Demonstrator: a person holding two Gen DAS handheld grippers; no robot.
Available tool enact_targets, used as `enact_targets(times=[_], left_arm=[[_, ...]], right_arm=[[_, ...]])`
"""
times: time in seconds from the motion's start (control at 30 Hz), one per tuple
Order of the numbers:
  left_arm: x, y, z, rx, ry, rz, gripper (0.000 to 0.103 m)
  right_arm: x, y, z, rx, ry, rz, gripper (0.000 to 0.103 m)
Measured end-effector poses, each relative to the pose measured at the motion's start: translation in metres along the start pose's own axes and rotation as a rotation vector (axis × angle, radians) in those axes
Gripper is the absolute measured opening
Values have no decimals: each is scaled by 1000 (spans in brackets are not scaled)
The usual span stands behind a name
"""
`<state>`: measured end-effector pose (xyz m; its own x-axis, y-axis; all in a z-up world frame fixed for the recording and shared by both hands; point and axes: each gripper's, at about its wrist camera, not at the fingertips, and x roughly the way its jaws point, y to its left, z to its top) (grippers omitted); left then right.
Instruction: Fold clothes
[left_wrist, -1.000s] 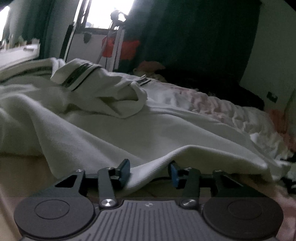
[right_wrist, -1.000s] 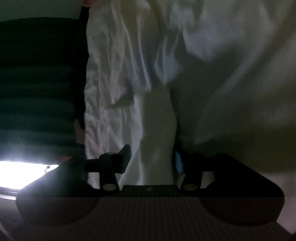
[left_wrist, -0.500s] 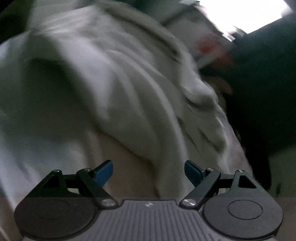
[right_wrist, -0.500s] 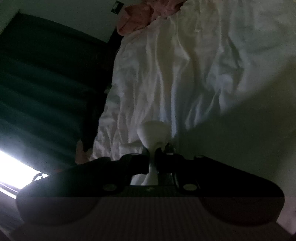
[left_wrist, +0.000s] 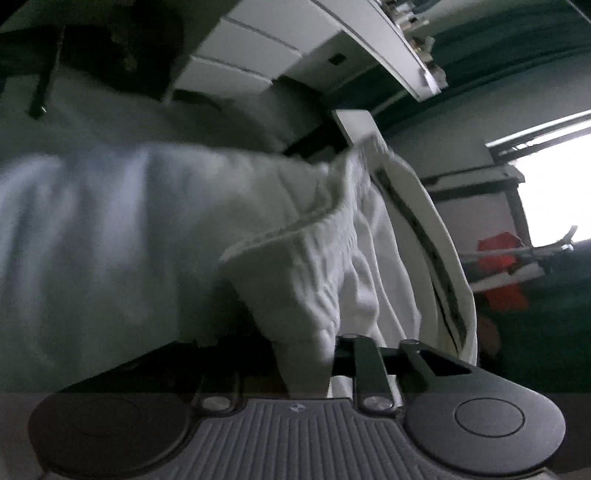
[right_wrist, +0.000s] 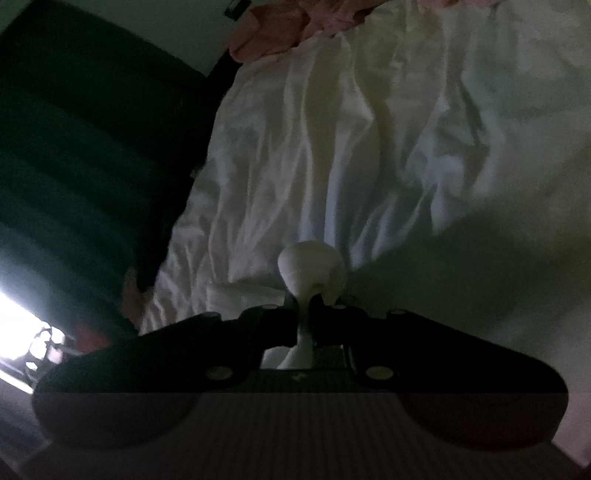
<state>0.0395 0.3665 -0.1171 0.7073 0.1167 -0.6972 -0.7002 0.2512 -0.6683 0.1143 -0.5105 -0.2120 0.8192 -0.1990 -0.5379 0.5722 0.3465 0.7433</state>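
A white garment (left_wrist: 303, 240) with a dark-striped band hangs in front of the left wrist view, lifted and bunched. My left gripper (left_wrist: 306, 354) is shut on a thick fold of it; the cloth covers the left finger. In the right wrist view my right gripper (right_wrist: 304, 317) is shut on a small bunch of the white garment (right_wrist: 310, 266), which bulges out above the jaws. Beyond it lies a wrinkled white bedsheet (right_wrist: 369, 147).
A white desk or shelf edge (left_wrist: 332, 48) and a bright window (left_wrist: 554, 184) lie behind the garment, with a red item (left_wrist: 502, 273) on a rack. Pink bedding (right_wrist: 280, 26) lies at the far end of the bed, a dark curtain (right_wrist: 92, 147) to the left.
My left gripper went from open to shut on the garment and lifted it, swinging toward the desk and window. My right gripper stayed shut on its bunch of cloth, barely moving.
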Motion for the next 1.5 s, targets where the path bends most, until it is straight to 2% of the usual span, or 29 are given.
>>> enact_targets(times=[0.07,0.17,0.3,0.37,0.43,0.5,0.57,0.73,0.8,0.83,0.9,0.93,0.97,1.0,1.1,1.2,1.33,1.5], left_arm=[[-19,-4,14,14,-15,-10,11],[-43,-5,24,63,24,-42,11],[-64,-7,23,157,50,-15,11],[-66,7,21,185,68,23,11],[-63,26,19,206,88,63,11],[-54,46,19,218,94,84,13],[-50,52,15,237,90,91,15],[-52,39,10,360,47,96,22],[-58,29,5,419,23,117,28],[-62,23,1,453,15,130,33],[-71,12,-8,521,-6,150,58],[-76,5,-14,555,-22,147,61],[-82,-1,-20,588,-38,144,66],[-87,-8,-27,622,-55,141,74],[-103,-27,-46,720,-104,124,83],[-115,-51,-72,788,-143,56,83],[-124,-87,-120,876,-161,-53,83],[-124,-130,-190,989,-138,-182,83]], right_arm=[[0,1,2,-18,-8,-5,9],[-15,10,1,-78,-85,-10,8],[-40,24,-1,-171,-193,-54,8],[-42,14,2,-126,-166,-124,8],[-37,-4,2,-68,-84,-221,8],[-32,-23,0,-27,-16,-275,9],[-31,-28,-1,-54,10,-289,11],[-45,-7,-1,-151,-5,-290,14],[-51,2,3,-184,-13,-286,17],[-52,8,3,-221,-19,-293,21],[-56,19,2,-301,-48,-308,42],[-58,25,1,-328,-65,-303,62],[-58,30,1,-346,-79,-292,78],[-61,35,0,-362,-90,-273,82],[-66,54,-5,-426,-102,-208,83],[-78,77,-14,-498,-99,-100,83],[-104,105,-29,-574,-87,69,83],[-132,130,-57,-669,-53,215,83]])
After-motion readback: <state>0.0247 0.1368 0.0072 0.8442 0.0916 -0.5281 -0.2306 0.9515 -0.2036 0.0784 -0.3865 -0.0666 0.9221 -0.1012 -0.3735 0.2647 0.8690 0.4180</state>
